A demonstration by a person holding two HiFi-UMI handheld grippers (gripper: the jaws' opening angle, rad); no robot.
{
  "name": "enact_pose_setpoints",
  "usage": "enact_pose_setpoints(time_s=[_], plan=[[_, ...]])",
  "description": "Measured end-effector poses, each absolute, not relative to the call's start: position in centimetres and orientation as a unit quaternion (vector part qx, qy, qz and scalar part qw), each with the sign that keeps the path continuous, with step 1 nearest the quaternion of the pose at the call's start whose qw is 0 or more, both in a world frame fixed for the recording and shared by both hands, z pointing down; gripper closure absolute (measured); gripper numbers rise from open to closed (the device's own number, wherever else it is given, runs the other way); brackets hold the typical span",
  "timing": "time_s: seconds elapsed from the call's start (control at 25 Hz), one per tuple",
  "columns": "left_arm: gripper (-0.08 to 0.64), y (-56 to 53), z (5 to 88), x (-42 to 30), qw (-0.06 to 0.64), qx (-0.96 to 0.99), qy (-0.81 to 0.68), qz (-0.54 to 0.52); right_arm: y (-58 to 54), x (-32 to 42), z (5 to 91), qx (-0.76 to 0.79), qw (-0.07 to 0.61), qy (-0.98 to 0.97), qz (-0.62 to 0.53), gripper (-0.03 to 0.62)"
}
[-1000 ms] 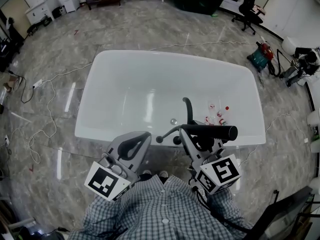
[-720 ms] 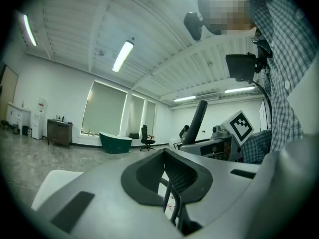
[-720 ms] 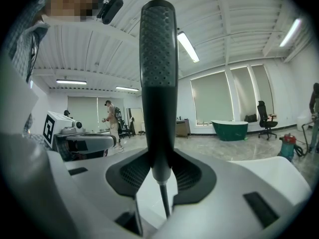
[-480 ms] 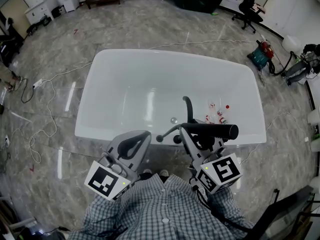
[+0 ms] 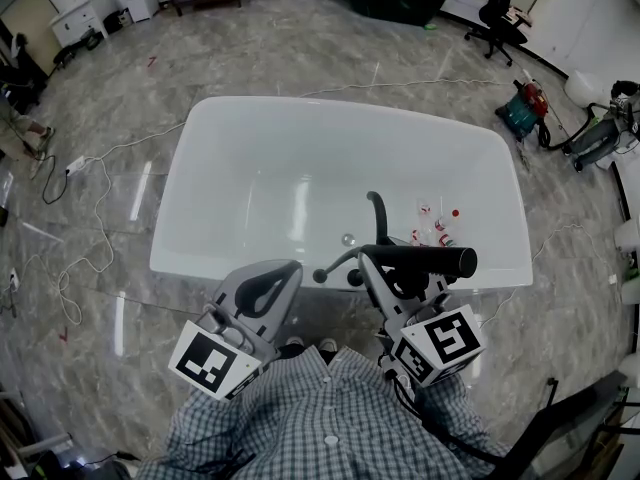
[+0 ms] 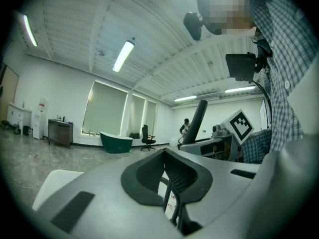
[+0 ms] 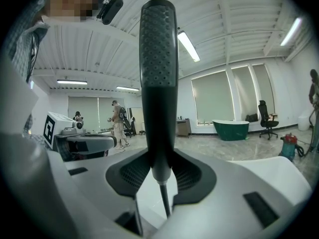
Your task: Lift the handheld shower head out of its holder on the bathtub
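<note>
L gripper [image 5: 280, 274] sits near-left, just short of the white bathtub's [image 5: 340, 106] near rim, with its marker cube back toward the person's plaid shirt [image 5: 320, 423]. In the left gripper view its fingers [image 6: 142, 176] are pressed together w/ nothing between them. Only a thin slit at the tips shows bits of the tub beyond. It is apart from the shower head, w/ a clear gap to the R gripper.

Centre: a black curved faucet [image 5: 376, 213] rises at the tub's near side, just far of the R gripper.

R gripper [image 5: 388, 265] is just right of the L one, over the tub's near rim. Its fingers [image 7: 127, 176] are pinching the black handheld shower head [image 5: 430, 262] low on the handle. In the right gripper view the shower head [image 7: 158, 59] stands straight up out of the grip, textured part uppermost, w/ a thin stem below. From the head view it lies crosswise along the near rim, thick end pointing right. Can't tell if it is clear of its holder.

Right of the faucet, a few small bottles [image 5: 436, 226] lie on the tub bottom.
</note>
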State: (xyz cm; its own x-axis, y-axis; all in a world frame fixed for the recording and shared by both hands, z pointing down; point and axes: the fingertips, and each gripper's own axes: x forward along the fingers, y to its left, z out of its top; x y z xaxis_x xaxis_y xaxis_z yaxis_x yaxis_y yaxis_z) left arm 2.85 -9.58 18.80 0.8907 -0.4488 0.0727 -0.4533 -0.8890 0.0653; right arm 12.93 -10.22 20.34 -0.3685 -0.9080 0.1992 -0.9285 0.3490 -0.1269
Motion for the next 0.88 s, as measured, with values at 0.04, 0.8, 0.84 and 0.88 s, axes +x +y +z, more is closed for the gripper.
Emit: enact_pose_setpoints(time_s=[0.04,0.8,0.84,0.88], plan=[[0.554,-9.59,18.80,2.84,0.040,0.971,-0.232,0.028,-10.23,12.92,20.35,0.560,0.047,-0.820,0.110,0.459],[0.554,-9.68,18.70,2.95,0.040,0.971,-0.235,0.028,-10.35,12.77,20.48,0.556,0.059,-0.822,0.105,0.459],[0.554,-9.70,18.74,2.95,0.040,0.971,-0.236,0.028,-10.36,12.75,20.54,0.556,0.059,-0.822,0.105,0.459],[0.554,-9.72,18.77,2.94,0.040,0.971,-0.236,0.028,-10.37,12.74,20.60,0.556,0.059,-0.823,0.105,0.459]])
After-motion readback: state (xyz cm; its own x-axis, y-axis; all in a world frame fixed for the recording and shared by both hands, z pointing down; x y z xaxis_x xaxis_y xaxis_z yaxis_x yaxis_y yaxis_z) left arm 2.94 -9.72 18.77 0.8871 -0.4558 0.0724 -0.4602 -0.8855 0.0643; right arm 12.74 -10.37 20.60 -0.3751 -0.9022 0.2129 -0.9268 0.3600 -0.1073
